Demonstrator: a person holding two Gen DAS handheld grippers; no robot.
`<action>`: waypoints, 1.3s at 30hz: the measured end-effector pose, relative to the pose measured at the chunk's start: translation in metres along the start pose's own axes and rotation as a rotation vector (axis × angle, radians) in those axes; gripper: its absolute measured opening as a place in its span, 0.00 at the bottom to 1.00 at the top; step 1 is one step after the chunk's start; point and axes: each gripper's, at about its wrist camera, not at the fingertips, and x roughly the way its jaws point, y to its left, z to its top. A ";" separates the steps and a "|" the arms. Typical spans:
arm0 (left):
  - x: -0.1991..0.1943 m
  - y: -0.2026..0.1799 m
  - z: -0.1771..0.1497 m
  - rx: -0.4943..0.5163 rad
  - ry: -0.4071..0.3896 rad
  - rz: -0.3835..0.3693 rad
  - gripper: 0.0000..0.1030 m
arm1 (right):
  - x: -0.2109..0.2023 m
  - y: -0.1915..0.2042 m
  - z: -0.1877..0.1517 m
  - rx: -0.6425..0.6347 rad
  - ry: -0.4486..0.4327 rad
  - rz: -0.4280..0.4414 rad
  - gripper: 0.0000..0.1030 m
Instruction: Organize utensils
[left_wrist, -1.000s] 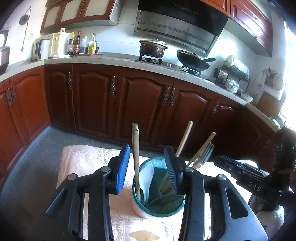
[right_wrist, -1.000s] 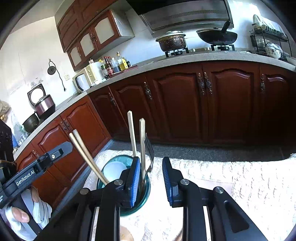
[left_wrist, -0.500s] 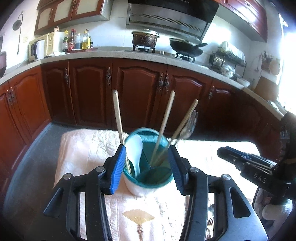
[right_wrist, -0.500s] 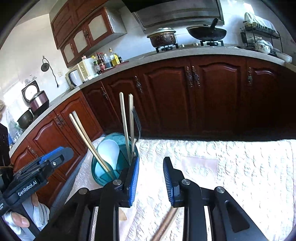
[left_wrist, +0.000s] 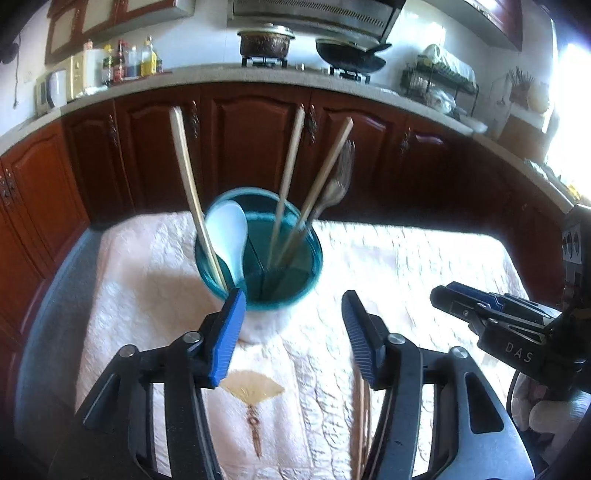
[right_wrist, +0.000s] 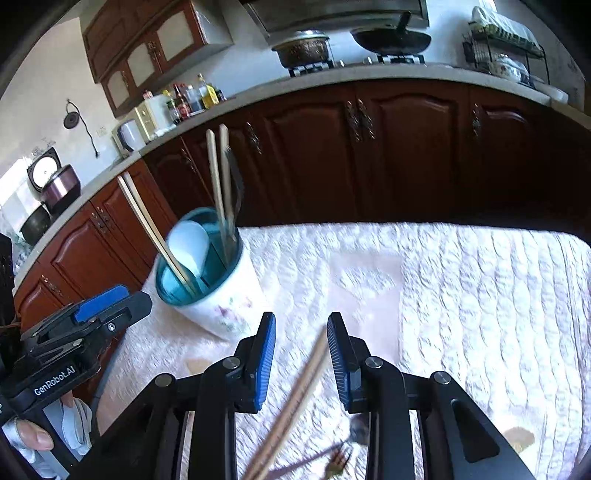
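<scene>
Harsh window glare at right, blown-out tablecloth (left_wrist: 388, 266), motion blur, dark fisheye-bent corners.

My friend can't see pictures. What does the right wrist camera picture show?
The right gripper hovers open over a pair of wooden chopsticks lying on a white quilted cloth, with a fork near them. To its left stands a teal-rimmed utensil cup holding chopsticks and a white spoon, beside the left gripper.
</scene>
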 end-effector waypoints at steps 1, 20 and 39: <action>0.001 -0.002 -0.002 0.001 0.010 -0.004 0.55 | 0.000 -0.002 -0.003 0.004 0.007 -0.002 0.26; 0.044 -0.012 -0.060 -0.063 0.242 -0.083 0.56 | 0.002 -0.054 -0.060 0.118 0.126 -0.059 0.31; 0.088 -0.035 -0.088 0.006 0.378 -0.153 0.49 | 0.030 -0.092 -0.105 0.223 0.230 -0.044 0.31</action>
